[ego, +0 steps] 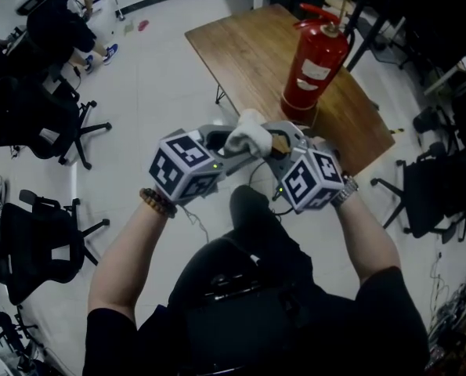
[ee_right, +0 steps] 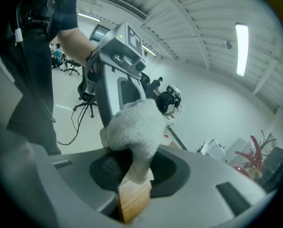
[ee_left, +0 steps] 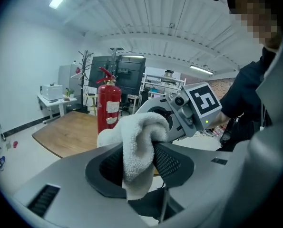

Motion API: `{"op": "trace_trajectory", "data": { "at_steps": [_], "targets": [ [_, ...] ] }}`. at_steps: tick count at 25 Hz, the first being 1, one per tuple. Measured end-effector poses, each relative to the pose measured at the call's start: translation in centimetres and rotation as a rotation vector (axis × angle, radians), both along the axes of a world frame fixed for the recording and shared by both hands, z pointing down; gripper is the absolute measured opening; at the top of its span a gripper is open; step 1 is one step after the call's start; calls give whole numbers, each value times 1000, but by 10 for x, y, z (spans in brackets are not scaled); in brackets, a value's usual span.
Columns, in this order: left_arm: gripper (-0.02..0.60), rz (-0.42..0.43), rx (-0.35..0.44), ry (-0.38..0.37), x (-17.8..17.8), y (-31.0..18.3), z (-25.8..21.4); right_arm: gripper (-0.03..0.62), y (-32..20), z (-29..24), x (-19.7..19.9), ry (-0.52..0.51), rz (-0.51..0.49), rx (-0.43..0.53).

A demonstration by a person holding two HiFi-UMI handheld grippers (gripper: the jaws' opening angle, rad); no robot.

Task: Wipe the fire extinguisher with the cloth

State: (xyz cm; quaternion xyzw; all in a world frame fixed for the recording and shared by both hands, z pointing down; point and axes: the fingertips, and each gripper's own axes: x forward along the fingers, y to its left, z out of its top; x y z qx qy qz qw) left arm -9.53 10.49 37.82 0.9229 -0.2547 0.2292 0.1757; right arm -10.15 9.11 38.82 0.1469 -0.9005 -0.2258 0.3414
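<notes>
Two pinches on cloth (ee_left: pixel 140 148), gripper views only

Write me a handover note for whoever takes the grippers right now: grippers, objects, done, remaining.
Left gripper: jaws closed on the white cloth.
Right gripper: closed on the same cloth. The two grippers meet in front of the person, short of the table.
Fire extinguisher: upright on the wooden table, and the cloth is not touching it.
Done: the cloth is in the grippers.
Left: probably release with one gripper, carry the cloth to the extinguisher and wipe it. No wiping is under way.
</notes>
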Motion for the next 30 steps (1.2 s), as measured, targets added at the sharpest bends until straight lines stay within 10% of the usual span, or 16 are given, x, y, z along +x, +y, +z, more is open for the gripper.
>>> {"op": "trace_trajectory", "data": {
  "at_steps": [9,17,24,30],
  "targets": [
    [54,-47,140,-111,-8,-32,3,197,-35,16,18,6,186,-72],
    [52,-111,253,-91,-17,-110,-18,235,-99,-5,61,-228,452,-87],
    [52,0,371,-29,18,-183,-45,58,-159,7,129,-347,797,-136],
    [52,1,433,14,27,-252,-64,48,-195,24,167,-391,936,-160]
  ]
}}
